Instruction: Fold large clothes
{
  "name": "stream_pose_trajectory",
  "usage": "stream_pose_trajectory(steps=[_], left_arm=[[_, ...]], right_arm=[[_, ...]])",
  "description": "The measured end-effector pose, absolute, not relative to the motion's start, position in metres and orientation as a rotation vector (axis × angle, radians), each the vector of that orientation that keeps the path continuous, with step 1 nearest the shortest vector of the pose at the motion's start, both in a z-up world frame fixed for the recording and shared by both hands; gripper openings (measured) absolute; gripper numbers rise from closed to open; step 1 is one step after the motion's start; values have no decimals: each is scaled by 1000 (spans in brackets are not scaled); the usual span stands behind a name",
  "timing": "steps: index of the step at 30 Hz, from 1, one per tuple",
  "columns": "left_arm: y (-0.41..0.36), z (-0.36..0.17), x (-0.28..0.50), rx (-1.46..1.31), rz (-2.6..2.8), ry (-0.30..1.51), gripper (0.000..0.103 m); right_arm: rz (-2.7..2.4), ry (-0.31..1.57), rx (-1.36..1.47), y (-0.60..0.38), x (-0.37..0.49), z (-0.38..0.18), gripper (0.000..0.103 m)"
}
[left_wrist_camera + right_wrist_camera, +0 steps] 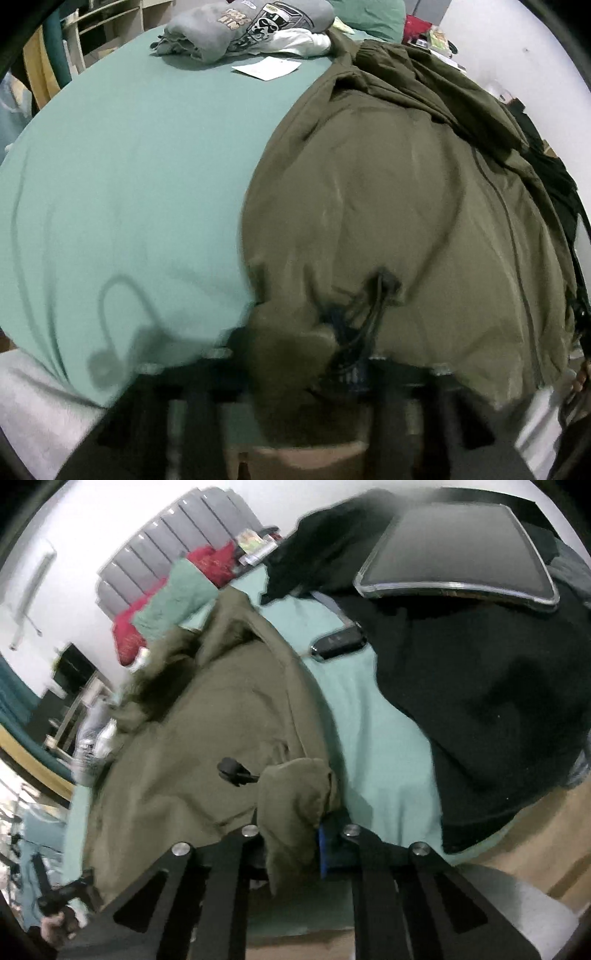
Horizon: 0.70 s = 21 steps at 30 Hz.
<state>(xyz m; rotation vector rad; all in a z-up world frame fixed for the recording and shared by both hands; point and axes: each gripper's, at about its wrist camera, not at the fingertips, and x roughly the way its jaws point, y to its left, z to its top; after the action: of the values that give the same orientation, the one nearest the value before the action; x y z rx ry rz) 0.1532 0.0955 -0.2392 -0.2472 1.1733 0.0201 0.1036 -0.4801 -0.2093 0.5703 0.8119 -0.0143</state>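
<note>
A large olive jacket (388,192) lies spread over the right half of a bed with a teal sheet (129,177). At the near hem my left gripper (295,354) is shut on a bunched corner of the jacket, right beside its black drawstring cord (376,306). In the right wrist view the same jacket (221,709) runs away to the upper left. There my right gripper (299,834) is shut on another fold of its hem. A black cord toggle (232,770) sits just left of that fold.
A pile of folded grey and white clothes (251,26) and a white paper (266,68) lie at the far end of the bed. A black garment (480,683) with a tablet (458,550) on it and a dark phone (338,642) lie right of the jacket.
</note>
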Motion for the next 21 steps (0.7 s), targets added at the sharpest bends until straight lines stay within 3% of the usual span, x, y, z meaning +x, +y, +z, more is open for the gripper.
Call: stream_pose_trajectory(steps=[4, 21], left_arm=[[96, -207, 135, -214, 41, 1060, 10], [117, -55, 17, -363, -10, 724, 8]], right_arm=[[35, 736, 552, -476, 93, -177, 10], [129, 453, 437, -467, -26, -31, 8]])
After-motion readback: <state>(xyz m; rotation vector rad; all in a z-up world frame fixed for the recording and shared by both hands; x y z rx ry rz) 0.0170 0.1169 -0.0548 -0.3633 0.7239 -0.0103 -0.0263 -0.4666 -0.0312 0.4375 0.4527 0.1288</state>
